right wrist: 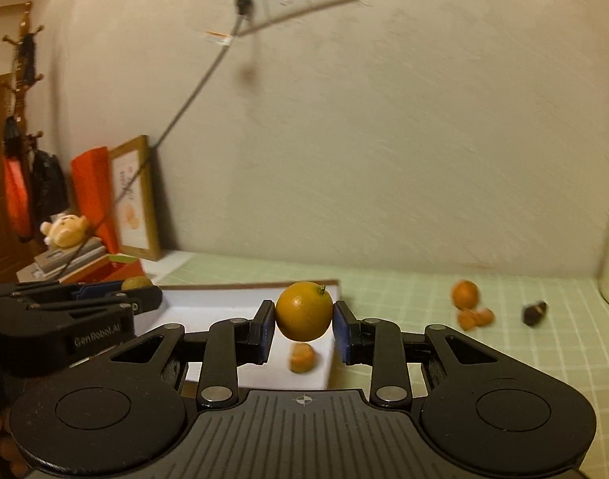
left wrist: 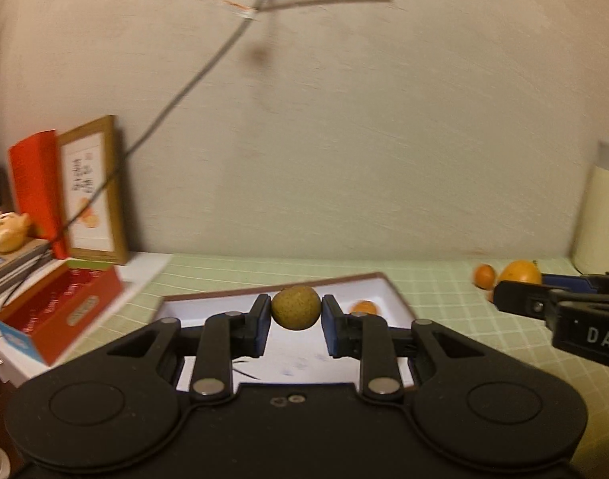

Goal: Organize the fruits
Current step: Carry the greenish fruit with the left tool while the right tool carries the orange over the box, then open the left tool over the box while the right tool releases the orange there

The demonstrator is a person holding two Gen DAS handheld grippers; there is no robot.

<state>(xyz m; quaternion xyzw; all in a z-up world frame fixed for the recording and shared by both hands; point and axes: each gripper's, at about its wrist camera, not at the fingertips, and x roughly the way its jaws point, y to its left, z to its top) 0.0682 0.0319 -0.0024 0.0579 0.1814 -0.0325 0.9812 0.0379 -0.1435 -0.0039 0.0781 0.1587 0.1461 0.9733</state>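
My left gripper [left wrist: 296,308] is shut on a brownish-green speckled fruit [left wrist: 296,306] and holds it above the white tray [left wrist: 208,306]. My right gripper [right wrist: 303,312] is shut on an orange [right wrist: 303,310] with a small green stem, above the tray's right part [right wrist: 208,299]. A small orange fruit [right wrist: 302,357] lies in the tray below it; it also shows in the left wrist view [left wrist: 363,306]. Each gripper shows in the other's view, the right one [left wrist: 560,303] at the right, the left one [right wrist: 77,311] at the left.
On the green checked mat [right wrist: 424,299] right of the tray lie a small orange [right wrist: 465,294], orange pieces [right wrist: 475,317] and a dark fruit [right wrist: 535,312]. A red box [left wrist: 59,311], a framed picture [left wrist: 93,191] and books stand at the left. A white container [left wrist: 600,219] stands at the right.
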